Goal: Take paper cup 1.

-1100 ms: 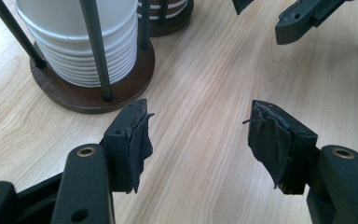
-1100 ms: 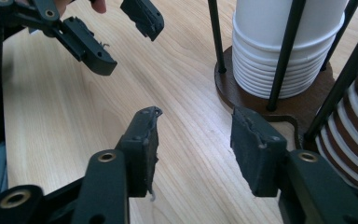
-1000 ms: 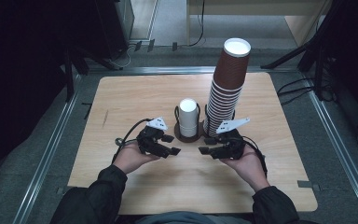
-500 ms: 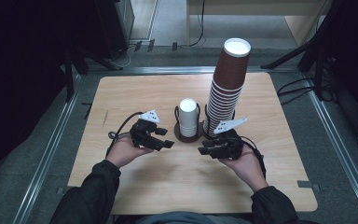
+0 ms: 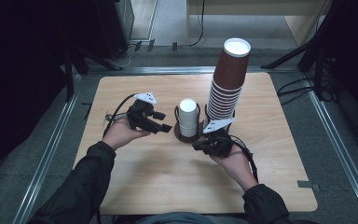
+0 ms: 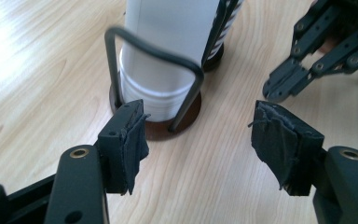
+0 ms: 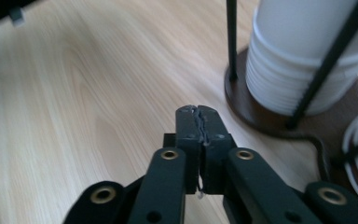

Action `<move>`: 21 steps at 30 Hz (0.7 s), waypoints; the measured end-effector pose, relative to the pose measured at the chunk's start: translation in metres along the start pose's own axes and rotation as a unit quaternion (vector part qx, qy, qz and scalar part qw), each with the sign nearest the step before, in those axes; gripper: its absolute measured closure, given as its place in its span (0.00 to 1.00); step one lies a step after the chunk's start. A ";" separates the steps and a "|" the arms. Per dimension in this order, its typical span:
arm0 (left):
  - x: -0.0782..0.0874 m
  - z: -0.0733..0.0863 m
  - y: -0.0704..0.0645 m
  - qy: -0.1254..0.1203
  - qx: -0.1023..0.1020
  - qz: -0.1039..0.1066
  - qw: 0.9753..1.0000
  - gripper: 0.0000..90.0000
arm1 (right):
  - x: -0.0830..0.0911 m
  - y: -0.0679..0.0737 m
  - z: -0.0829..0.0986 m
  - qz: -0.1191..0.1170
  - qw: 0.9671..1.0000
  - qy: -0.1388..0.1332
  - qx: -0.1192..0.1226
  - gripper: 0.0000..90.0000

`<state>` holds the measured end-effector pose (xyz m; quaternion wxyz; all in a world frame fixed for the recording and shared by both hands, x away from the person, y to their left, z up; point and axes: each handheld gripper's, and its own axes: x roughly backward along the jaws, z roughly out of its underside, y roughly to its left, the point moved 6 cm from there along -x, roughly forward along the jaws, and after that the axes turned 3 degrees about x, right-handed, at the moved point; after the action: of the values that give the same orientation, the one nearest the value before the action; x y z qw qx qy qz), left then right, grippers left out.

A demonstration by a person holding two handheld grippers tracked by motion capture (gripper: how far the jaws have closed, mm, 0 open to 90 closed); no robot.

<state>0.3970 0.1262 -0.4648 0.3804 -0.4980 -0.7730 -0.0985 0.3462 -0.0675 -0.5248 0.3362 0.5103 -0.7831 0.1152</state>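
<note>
A stack of white paper cups [image 5: 188, 116] stands upside down in a black wire holder on a round brown base [image 5: 189, 136] at mid-table. Just right of it rises a tall stack of brown cups [image 5: 228, 79]. My left gripper [image 5: 163, 122] is left of the holder, open and empty. In the left gripper view its jaws [image 6: 205, 140] are spread wide, facing the white cups [image 6: 168, 46] and base [image 6: 163, 130]. My right gripper [image 5: 196, 145] lies just in front of the holder. Its jaws [image 7: 198, 135] are shut with nothing between them, and the white cups [image 7: 307, 60] stand just ahead.
The wooden table [image 5: 144, 186] has bare room to the left, right and near side. Metal rails [image 5: 51, 149] run along its sides, and cables [image 5: 303, 86] lie on the floor to the right. The right gripper [image 6: 307, 60] appears at the upper right of the left gripper view.
My left gripper has moved away from the person and now sits level with the white cup holder. The right gripper has edged slightly left. The cups have not moved.
</note>
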 end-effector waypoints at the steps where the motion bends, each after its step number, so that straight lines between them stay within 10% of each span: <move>1: 0.000 0.000 0.000 0.000 0.000 0.000 1.000 0.37 | -0.001 0.000 -0.002 0.007 1.000 -0.004 0.003 1.00; 21: -0.018 -0.062 0.008 0.019 -0.021 0.012 1.000 0.20 | -0.028 -0.011 -0.008 0.108 0.990 -0.070 -0.060 1.00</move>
<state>0.4381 0.0843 -0.4360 0.3855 -0.5136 -0.7572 -0.1195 0.3663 -0.0483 -0.5390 0.2965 0.4085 -0.8606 0.0673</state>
